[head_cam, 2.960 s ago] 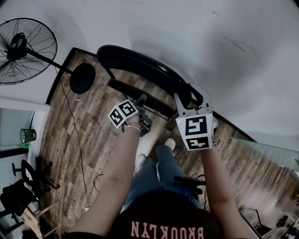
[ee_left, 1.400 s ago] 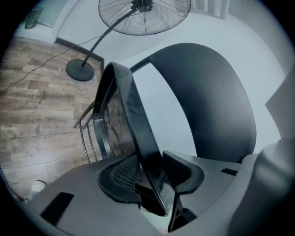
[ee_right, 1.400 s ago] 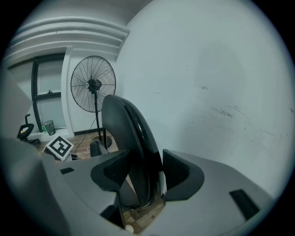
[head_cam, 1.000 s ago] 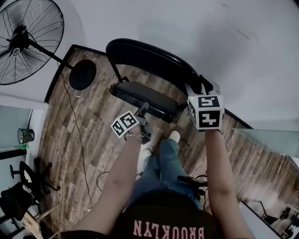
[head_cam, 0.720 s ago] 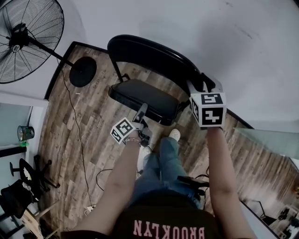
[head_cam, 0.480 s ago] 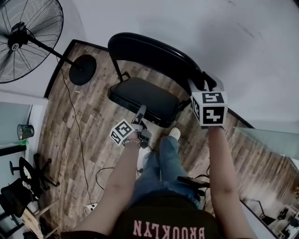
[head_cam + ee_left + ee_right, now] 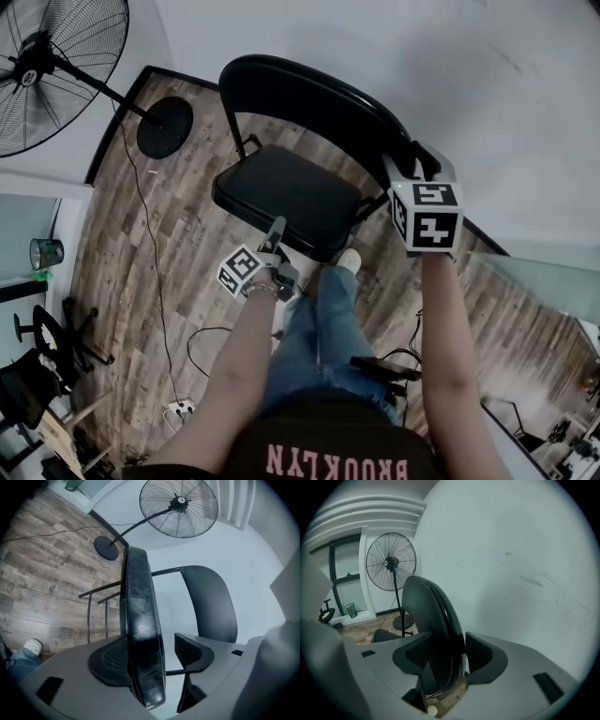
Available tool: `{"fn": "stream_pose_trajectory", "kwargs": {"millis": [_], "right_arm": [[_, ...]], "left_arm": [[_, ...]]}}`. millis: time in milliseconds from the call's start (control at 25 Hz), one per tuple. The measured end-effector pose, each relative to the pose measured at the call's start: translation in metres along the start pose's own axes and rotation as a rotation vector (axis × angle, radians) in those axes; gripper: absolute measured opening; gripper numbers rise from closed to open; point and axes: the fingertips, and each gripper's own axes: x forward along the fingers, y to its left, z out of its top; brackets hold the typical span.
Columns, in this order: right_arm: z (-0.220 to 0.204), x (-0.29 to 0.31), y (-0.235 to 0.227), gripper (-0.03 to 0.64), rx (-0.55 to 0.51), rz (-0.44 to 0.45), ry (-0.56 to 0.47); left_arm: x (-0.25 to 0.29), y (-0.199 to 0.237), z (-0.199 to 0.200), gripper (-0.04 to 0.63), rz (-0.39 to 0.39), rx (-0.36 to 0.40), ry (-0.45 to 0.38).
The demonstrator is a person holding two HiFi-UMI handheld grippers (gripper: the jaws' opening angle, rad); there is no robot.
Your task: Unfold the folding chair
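Note:
The black folding chair stands by the white wall with its seat (image 7: 281, 192) swung down nearly flat and its curved backrest (image 7: 309, 98) upright. My left gripper (image 7: 275, 232) is at the seat's front edge. In the left gripper view the seat edge (image 7: 140, 620) lies between the jaws against the left pad (image 7: 110, 656), with a gap to the right pad (image 7: 190, 648); these jaws have just been closing slightly after widening. My right gripper (image 7: 408, 161) is shut on the backrest's right edge (image 7: 440, 616), which fills the space between its pads.
A black pedestal fan (image 7: 47, 66) with a round base (image 7: 164, 127) stands left of the chair, and a cable (image 7: 155, 272) trails over the wood floor. The person's shoe (image 7: 349, 260) is just before the seat. A green bin (image 7: 42, 253) and an office chair (image 7: 37, 347) are at far left.
The seat has swung from almost folded down to nearly flat. My left gripper came down and toward me along with the seat's front edge. The right gripper stayed on the backrest.

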Motion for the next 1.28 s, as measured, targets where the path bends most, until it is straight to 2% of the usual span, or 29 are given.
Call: {"fn": "stream_pose_trajectory", "kwargs": {"millis": [440, 1280], "right_arm": [[-0.012, 0.002, 0.007, 0.213, -0.003, -0.017, 0.015], [-0.026, 0.021, 0.004, 0.212, -0.012, -0.088, 0.014]], "left_arm": [[-0.019, 0.039, -0.002, 0.276, 0.028, -0.053, -0.019], [-0.036, 0.098, -0.008, 0.27, 0.036, -0.085, -0.009]]}}
